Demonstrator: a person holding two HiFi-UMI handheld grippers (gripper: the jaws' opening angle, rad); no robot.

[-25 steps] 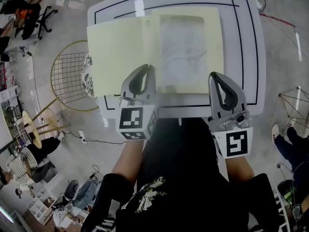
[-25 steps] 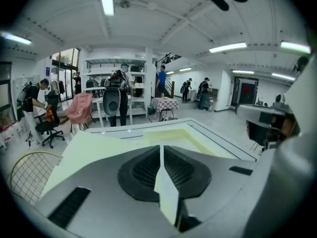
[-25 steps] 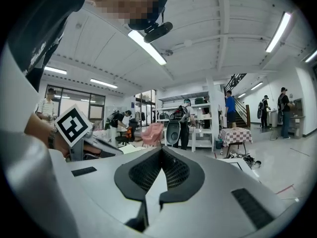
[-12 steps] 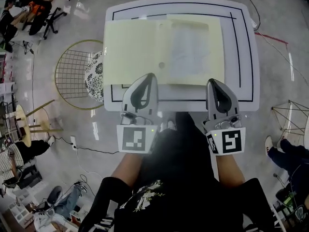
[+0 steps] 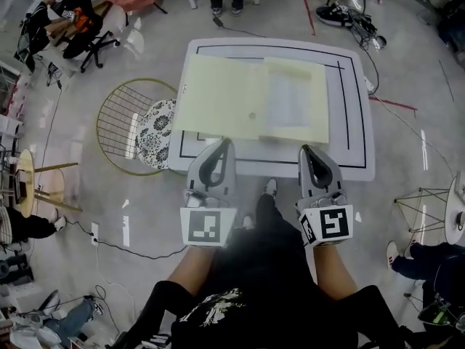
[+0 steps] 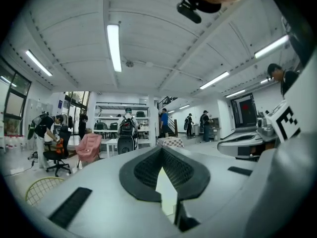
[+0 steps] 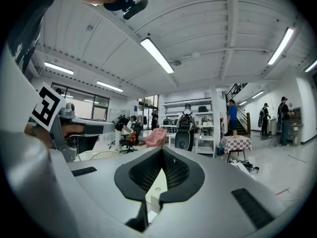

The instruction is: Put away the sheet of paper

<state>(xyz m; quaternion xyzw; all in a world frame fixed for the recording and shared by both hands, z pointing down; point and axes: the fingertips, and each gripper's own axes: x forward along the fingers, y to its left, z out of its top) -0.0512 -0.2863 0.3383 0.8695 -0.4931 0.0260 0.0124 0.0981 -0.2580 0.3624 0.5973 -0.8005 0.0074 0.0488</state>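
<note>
The sheet of paper [image 5: 288,106] lies flat on the right half of an open yellow folder [image 5: 218,97]. The folder is spread across the middle of a white table [image 5: 354,160] with a black line round its border. In the head view both grippers are held side by side over the near edge of the table, pointing level toward its far side. The left gripper [image 5: 227,143] is clenched, its jaws pressed tip to tip with nothing caught between them. In the left gripper view [image 6: 161,149] the tips meet, and only a strip of the pale yellow folder [image 6: 165,190] shows through the opening behind them. The right gripper [image 5: 305,150] is likewise closed on nothing, and the right gripper view [image 7: 162,149] shows its black pads meeting at the tip. In the head view the left gripper's tip lines up with the folder's near edge, below the bare left flap, so the sheet lies ahead of it and off to its right. The right gripper's tip sits over the strip of table just short of the folder's near edge, with the sheet straight ahead of it. Neither gripper touches the sheet. To the left of the table stands a gold wire chair [image 5: 120,126] with a patterned cushion [image 5: 155,133] on its seat, close against the table's left side.
</note>
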